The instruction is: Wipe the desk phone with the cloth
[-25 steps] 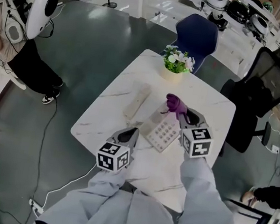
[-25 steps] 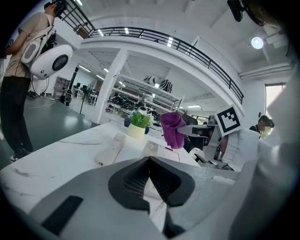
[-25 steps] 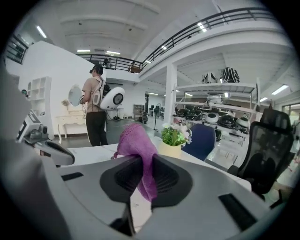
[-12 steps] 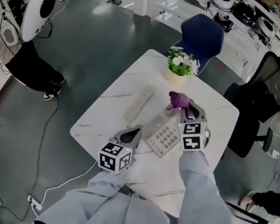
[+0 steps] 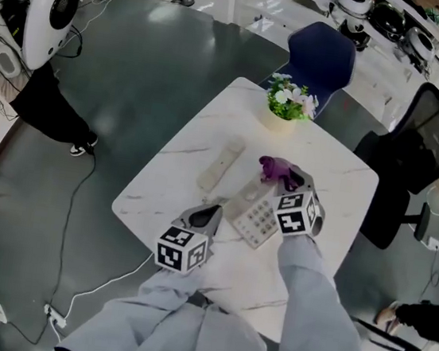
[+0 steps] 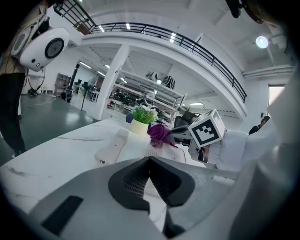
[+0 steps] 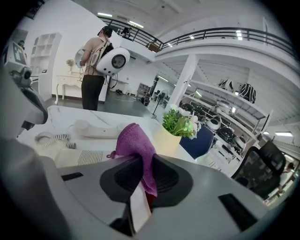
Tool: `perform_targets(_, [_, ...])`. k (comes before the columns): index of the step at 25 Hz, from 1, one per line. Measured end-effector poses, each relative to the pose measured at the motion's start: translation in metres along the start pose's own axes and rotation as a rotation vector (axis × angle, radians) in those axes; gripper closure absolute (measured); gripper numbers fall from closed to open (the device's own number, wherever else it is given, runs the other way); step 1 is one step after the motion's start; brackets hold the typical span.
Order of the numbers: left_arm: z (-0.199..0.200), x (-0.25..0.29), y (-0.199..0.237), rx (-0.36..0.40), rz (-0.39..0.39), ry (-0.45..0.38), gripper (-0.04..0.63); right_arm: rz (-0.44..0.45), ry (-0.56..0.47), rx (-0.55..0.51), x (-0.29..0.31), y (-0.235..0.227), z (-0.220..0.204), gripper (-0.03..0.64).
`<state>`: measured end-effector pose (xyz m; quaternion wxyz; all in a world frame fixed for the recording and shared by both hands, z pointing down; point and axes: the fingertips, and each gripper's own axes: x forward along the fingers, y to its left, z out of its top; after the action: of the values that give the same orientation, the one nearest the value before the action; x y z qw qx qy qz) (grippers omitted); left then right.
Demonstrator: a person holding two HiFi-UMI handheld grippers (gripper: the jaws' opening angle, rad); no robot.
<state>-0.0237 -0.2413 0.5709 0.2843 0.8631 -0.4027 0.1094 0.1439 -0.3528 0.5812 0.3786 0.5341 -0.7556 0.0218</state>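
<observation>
A white desk phone base (image 5: 256, 212) with a keypad lies on the white marble table (image 5: 191, 151). Its handset (image 5: 219, 164) lies off the cradle to the left, and shows in both gripper views (image 6: 112, 146) (image 7: 96, 129). My right gripper (image 5: 283, 177) is shut on a purple cloth (image 5: 272, 168) (image 7: 136, 150), holding it over the phone's far end (image 7: 77, 157). From the left gripper view the cloth (image 6: 159, 132) hangs just above the phone. My left gripper (image 5: 208, 212) hovers near the phone's left side, shut and holding nothing.
A pot of flowers (image 5: 287, 103) stands at the table's far edge, with a blue chair (image 5: 321, 60) behind it. A black office chair (image 5: 414, 156) is at the right. A person (image 5: 25, 65) stands on the floor at the left, and a cable (image 5: 78, 216) trails there.
My right gripper has drawn the purple cloth a little nearer and lower onto the phone's far end. The left gripper has hardly moved.
</observation>
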Motion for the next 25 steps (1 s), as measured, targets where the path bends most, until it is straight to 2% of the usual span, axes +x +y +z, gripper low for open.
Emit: perform_targets(25, [-0.008,-0.021,0.002,-0.012,0.014,-0.005,0.597,0.099,0.124,-0.025,-0.010,0.041,-0.022,0.577])
